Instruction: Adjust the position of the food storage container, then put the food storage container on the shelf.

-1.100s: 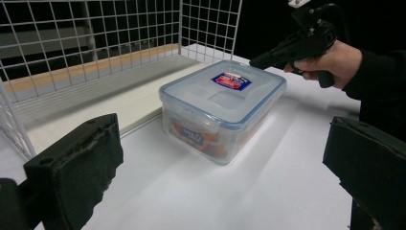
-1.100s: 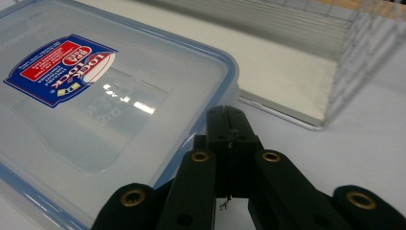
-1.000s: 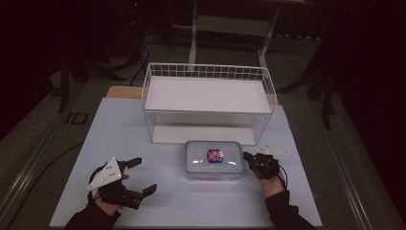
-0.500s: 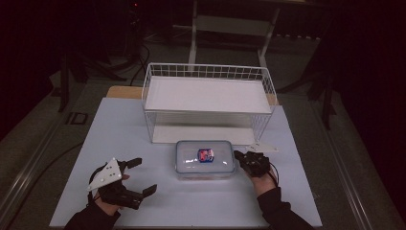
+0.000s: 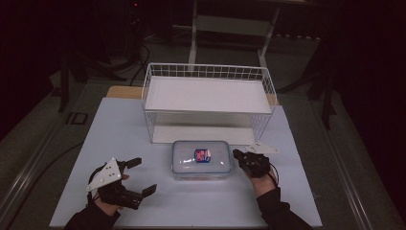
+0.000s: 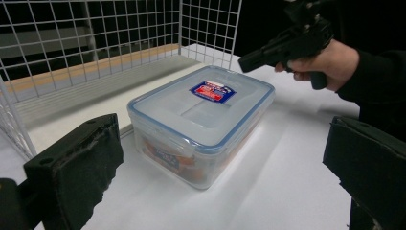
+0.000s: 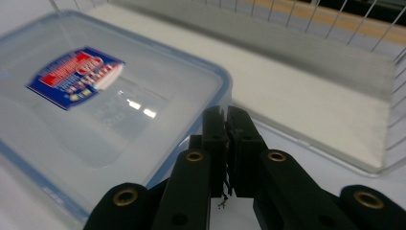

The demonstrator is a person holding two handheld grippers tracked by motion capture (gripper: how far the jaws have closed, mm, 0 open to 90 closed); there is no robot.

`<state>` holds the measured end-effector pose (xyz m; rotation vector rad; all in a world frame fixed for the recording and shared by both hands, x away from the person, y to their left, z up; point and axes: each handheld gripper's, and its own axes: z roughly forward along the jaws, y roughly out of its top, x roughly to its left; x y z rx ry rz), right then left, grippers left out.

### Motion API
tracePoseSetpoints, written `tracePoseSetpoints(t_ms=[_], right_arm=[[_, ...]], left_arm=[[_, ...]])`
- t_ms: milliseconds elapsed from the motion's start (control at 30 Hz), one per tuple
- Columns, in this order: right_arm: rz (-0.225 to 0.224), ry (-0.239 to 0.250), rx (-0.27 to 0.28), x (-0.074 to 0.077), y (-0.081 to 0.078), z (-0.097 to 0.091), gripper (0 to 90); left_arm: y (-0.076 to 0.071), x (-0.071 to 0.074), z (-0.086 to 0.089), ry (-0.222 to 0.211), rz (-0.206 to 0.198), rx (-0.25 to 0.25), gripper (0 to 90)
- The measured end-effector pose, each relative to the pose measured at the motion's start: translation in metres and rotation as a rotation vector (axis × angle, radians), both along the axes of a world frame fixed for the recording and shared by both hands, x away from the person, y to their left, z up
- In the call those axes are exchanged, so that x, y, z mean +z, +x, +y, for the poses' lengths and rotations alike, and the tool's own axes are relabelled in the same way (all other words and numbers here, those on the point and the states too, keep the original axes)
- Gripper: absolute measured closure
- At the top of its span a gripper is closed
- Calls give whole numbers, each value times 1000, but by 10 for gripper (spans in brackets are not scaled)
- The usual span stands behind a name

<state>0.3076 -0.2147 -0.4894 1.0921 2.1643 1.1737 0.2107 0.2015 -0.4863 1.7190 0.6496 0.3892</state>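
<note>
Here the lidded food box [image 5: 202, 159] sits on the desk [image 5: 119, 134] before the wire basket [image 5: 208, 103], not yet inside; right tongs [image 5: 238, 156] clenched beside it, left tongs [image 5: 141, 176] released, well apart.

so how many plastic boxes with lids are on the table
1. The lidded plastic box sits on the white table, just in front of the wire basket, beside the right gripper and right of the left gripper. Nothing seems to hide another.
</note>
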Motion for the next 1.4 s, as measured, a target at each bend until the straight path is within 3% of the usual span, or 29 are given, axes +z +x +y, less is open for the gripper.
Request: tracePoseSetpoints(t_ms=[167, 367, 433, 567, 600, 633, 767, 833, 1000, 1033, 1133, 1200, 1233, 1300, 1400], right_arm=[[-52, 50, 23, 14, -14, -8, 678], [-87, 166, 89, 26, -29, -16, 281], [-104, 163, 120, 29, -34, -16, 136], [-127, 164, 137, 32, -38, -16, 102], [-159, 168, 179, 34, -41, -18, 102], [-178, 151, 178, 34, -42, -18, 102], [-210, 139, 181, 38, -47, -19, 118], [-199, 160, 206, 41, -48, -21, 133], [-219, 171, 214, 46, -52, -23, 151], [-223, 173, 208, 47, -52, -24, 151], [-231, 154, 189, 49, -53, -25, 151], [-175, 156, 192, 49, -53, -26, 150], [-171, 164, 196, 49, -53, -27, 150], [-185, 161, 194, 49, -53, -27, 149], [-212, 155, 201, 48, -53, -29, 133]], left_arm=[[1, 0, -2, -4, 18, 0, 0], [2, 4, -8, -25, 28, -11, 0], [4, 7, -11, -35, 40, -20, 0], [5, 15, -16, -34, 46, -35, 0], [6, 19, -18, -31, 44, -37, 0], [9, 24, -21, -26, 44, -41, 0], [19, 31, -25, -27, 77, -43, 0], [22, 33, -26, -31, 90, -45, 0], [37, 38, -30, -25, 143, -34, 0], [44, 38, -31, -24, 170, -30, 0], [50, 38, -33, -12, 183, -20, 0], [60, 34, -36, 18, 217, -1, 0], [64, 32, -38, 22, 237, 3, 0], [67, 30, -39, 30, 254, 19, 0], [80, 22, -45, 53, 316, 50, 0]])
